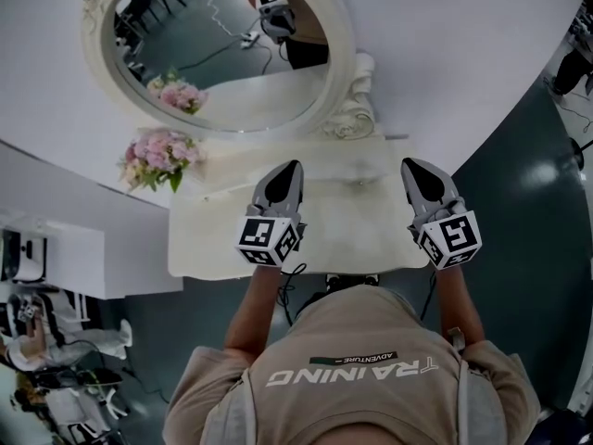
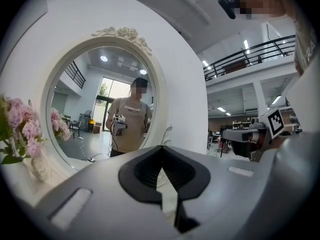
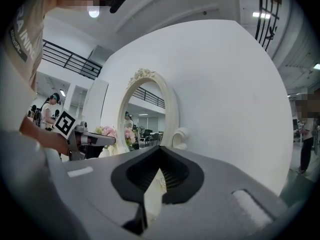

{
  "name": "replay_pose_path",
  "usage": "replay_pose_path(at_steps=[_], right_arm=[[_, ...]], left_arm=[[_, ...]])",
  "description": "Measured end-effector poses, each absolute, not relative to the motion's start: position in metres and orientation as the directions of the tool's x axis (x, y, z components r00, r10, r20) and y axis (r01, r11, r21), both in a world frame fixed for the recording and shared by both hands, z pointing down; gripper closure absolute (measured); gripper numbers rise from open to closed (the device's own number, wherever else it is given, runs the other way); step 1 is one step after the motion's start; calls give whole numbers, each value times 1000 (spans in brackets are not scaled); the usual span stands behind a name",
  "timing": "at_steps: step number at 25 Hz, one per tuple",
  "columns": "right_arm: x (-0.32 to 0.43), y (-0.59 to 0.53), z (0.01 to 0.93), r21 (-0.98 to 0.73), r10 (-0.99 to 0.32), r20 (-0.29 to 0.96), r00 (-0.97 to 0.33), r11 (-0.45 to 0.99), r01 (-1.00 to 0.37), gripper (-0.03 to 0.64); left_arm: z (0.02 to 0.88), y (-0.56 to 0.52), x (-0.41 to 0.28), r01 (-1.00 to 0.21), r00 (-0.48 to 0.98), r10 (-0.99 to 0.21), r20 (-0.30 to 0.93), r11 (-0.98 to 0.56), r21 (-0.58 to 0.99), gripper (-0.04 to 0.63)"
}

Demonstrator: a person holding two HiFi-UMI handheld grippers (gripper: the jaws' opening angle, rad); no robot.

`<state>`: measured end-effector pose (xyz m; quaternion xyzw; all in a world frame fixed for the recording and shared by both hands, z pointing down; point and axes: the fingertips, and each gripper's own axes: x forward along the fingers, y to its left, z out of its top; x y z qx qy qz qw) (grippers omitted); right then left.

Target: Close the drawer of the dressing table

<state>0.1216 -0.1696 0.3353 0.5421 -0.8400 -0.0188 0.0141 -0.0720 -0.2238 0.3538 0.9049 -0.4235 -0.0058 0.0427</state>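
Note:
The cream dressing table (image 1: 213,239) stands against a white wall, and its oval mirror (image 1: 218,49) rises behind the top. No drawer front shows in any view; the table's near edge hides it. My left gripper (image 1: 295,167) hovers over the middle of the tabletop, jaws closed to a point with nothing between them. My right gripper (image 1: 409,164) hangs over the table's right end, also shut and empty. In the left gripper view the left gripper (image 2: 161,148) faces the mirror (image 2: 100,104). In the right gripper view the right gripper (image 3: 160,149) points at the mirror frame (image 3: 172,114).
A vase of pink flowers (image 1: 156,156) stands at the tabletop's left back corner. The person's torso (image 1: 361,369) is close to the table's front edge. White furniture (image 1: 56,248) and clutter sit on the left, dark floor (image 1: 519,193) on the right.

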Motion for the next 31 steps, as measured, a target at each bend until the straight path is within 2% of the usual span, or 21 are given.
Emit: replay_pose_path(at_steps=[31], right_arm=[[116, -175, 354, 40, -892, 48, -449, 451, -892, 615]], left_arm=[[362, -226, -68, -770, 636, -771, 30, -632, 90, 580]])
